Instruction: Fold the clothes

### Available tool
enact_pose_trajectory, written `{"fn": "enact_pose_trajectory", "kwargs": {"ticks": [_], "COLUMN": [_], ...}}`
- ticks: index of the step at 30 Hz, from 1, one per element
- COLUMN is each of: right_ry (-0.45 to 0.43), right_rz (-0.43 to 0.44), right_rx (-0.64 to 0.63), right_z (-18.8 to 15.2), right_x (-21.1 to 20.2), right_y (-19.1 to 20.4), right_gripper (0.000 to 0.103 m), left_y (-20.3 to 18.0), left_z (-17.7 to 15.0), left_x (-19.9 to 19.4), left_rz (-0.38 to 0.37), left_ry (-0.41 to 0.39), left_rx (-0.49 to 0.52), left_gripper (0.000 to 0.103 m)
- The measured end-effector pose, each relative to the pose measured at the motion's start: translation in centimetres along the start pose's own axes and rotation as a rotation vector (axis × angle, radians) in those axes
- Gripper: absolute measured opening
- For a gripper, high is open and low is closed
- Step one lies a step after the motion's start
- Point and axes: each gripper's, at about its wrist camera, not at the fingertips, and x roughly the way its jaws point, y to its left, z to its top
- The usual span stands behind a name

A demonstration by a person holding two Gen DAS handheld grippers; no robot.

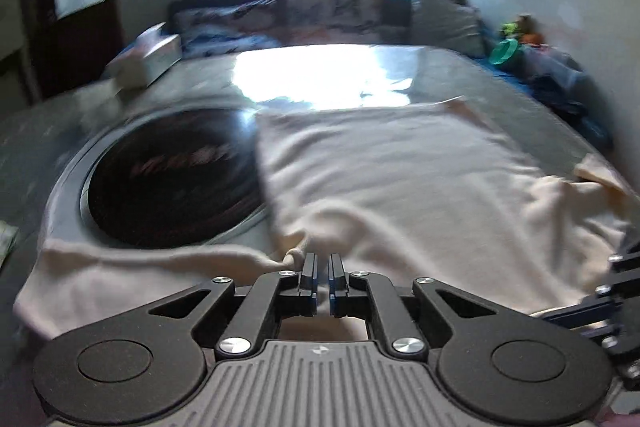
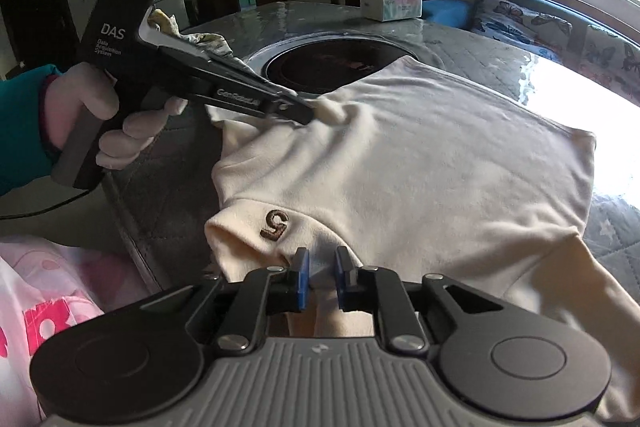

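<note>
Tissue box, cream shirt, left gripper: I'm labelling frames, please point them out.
tissue box [image 2: 391, 7], right wrist view, front face.
cream shirt [image 2: 420, 163], right wrist view, middle of body.
left gripper [image 2: 310, 109], right wrist view, fingertips pinching fabric.

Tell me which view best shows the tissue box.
Right wrist: the tissue box is sharp, with a pink tissue poking out, standing on the table beyond the shirt. In the left wrist view the box is blurred.

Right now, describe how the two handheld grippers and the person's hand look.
Left gripper: black pistol-grip body printed "DAS", black cable. White-gloved left hand, teal sleeve. Right gripper: black linkage, blue finger pads, ribbed grey housing.
</note>
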Motion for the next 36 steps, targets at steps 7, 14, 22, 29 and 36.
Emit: {"fn": "enact_pose_trajectory", "kwargs": {"ticks": [7, 14, 22, 29, 36], "right_ry": [-0.031, -0.082, -0.104, -0.114, -0.102], "right_rz": [0.025, -0.099, -0.228, -0.291, -0.538], "right_rx": [0.03, 0.107, 0.247, 0.291, 0.304], "right_z": [0.8, 1.2, 0.5, -1.2, -2.0], "right_x": [-0.6, -2.1, -1.9, -4.3, -6.5], "right_y": [-0.3, -3.6, -8.4, -9.3, -13.4], "right_gripper": [0.019, 0.021, 0.021, 0.022, 0.03], "left_y": [-0.8, -1.1, -4.0, -10.7, -13.6], "left_z": [1.1, 1.5, 2.6, 1.7, -0.7], "left_x": [-2.0, 1.2, -1.1, -0.8, -1.0], "left_rz": [-0.078, -0.039, -0.142, -0.343, -0.434], "left_ry": [-0.06, 0.017, -0.036, 0.003, 0.06], "left_rx": [0.007, 0.018, 0.072, 0.231, 0.322], "left_gripper": [0.009, 0.011, 0.012, 0.016, 0.021]}}
